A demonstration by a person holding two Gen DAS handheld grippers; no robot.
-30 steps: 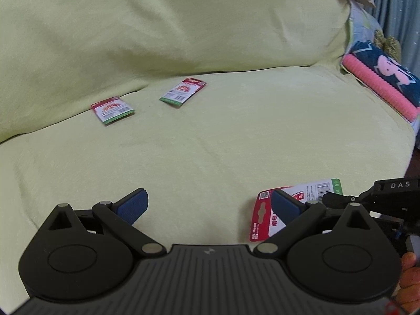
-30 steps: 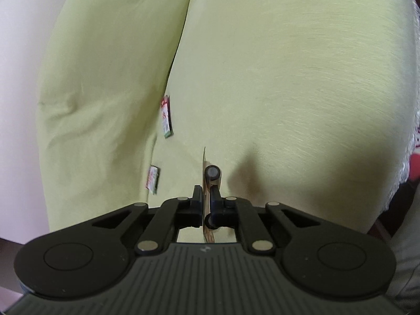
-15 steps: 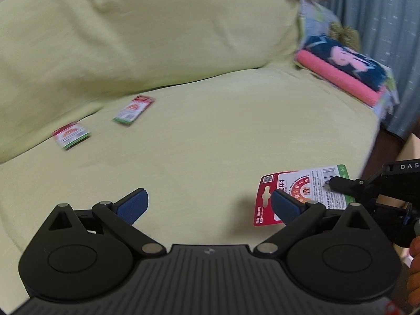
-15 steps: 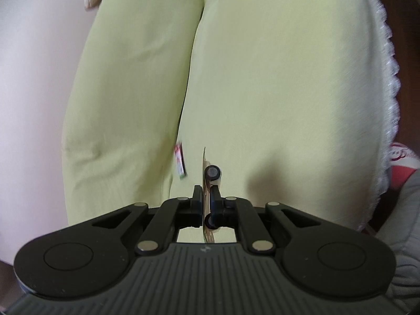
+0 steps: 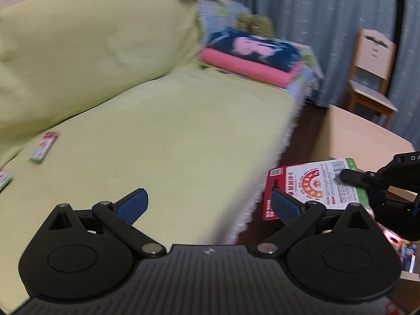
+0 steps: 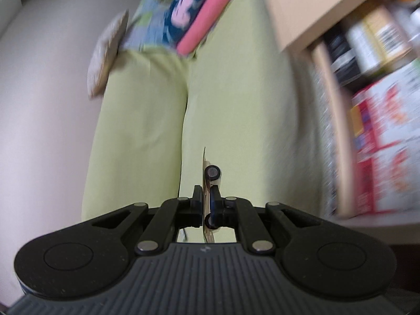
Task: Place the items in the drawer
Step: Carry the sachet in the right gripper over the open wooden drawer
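My right gripper [image 6: 206, 197] is shut on a flat carded packet [image 6: 204, 181], seen edge-on between its fingers. In the left wrist view the same red, white and green packet [image 5: 315, 183] hangs past the sofa's edge, pinched by the right gripper [image 5: 349, 177] at the far right. My left gripper [image 5: 210, 204] is open with nothing between its blue pads. Two more packets lie on the green sofa seat, one [image 5: 43, 147] at the left and one [image 5: 4, 179] cut off by the frame edge. An open wooden drawer [image 6: 328, 99] full of boxes shows at the right of the right wrist view.
Folded pink and navy towels [image 5: 252, 55] lie at the sofa's far end. A light wooden cabinet top [image 5: 367, 134] stands right of the sofa, with a small chair [image 5: 372, 71] and blue curtains [image 5: 302, 10] behind. Boxes and bottles [image 6: 378, 141] fill the drawer.
Both grippers have swung right, away from the sofa seat. The right gripper carried the packet off the sofa's edge, and the cabinet and open drawer have come into view.
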